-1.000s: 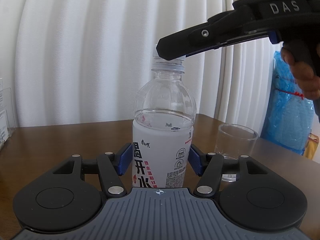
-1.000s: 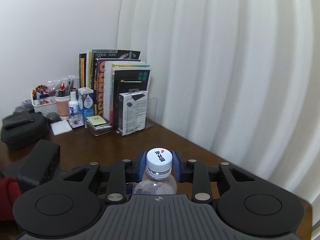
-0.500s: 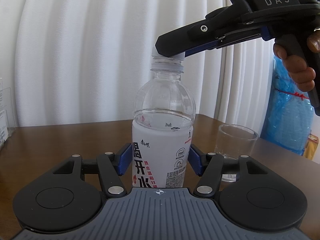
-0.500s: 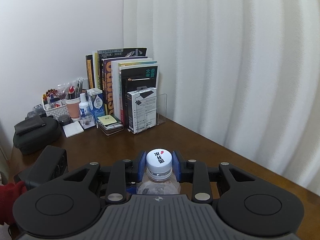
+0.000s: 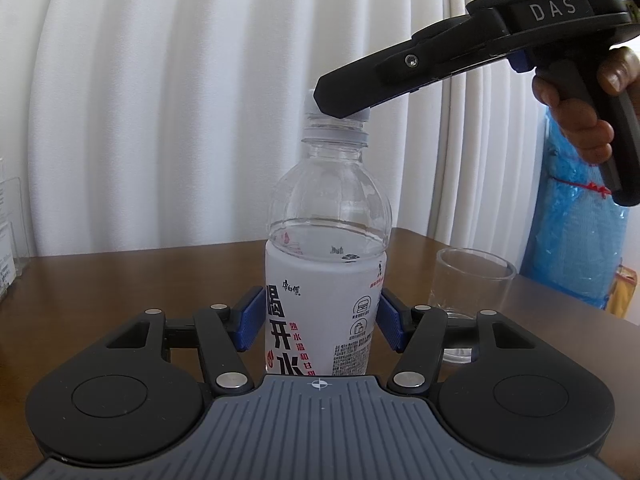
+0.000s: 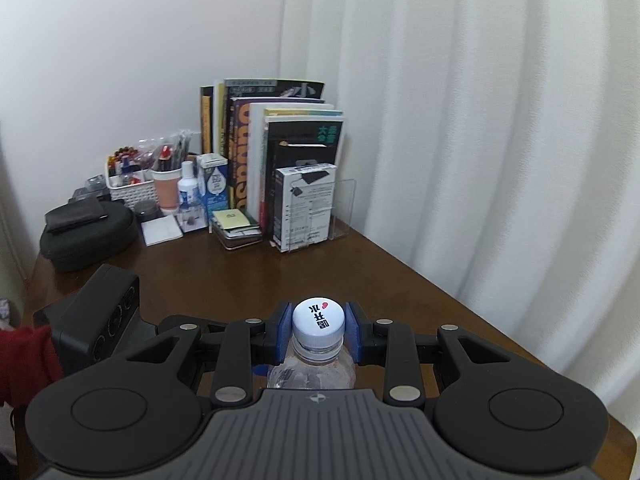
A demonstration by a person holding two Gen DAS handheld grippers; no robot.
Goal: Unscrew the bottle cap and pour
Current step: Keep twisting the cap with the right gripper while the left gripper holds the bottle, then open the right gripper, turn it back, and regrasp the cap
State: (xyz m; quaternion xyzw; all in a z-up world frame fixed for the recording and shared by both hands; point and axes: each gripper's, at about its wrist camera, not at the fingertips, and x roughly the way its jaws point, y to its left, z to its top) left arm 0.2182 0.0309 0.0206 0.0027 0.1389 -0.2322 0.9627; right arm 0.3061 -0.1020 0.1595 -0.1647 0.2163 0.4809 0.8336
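Note:
A clear water bottle point(image 5: 326, 264) with a white label stands upright on the brown table point(image 5: 120, 276). My left gripper point(image 5: 320, 322) is shut on the bottle's labelled body. The white cap point(image 6: 318, 322) sits on the bottle neck. My right gripper point(image 6: 318, 330) is shut on the cap from above; in the left wrist view it point(image 5: 344, 96) reaches in from the upper right and hides most of the cap. An empty clear glass point(image 5: 472, 284) stands on the table just right of the bottle.
A row of books point(image 6: 276, 152), a box in a clear stand point(image 6: 304, 208), a basket of pens point(image 6: 128, 176), small bottles and a black case point(image 6: 84, 232) fill the table's far corner. White curtains hang behind. A blue plastic bag point(image 5: 576, 232) sits at far right.
My right gripper has turned on the cap: its handle swung upward in the left wrist view, and the books shifted right in its own view. The bottle and left gripper stayed still.

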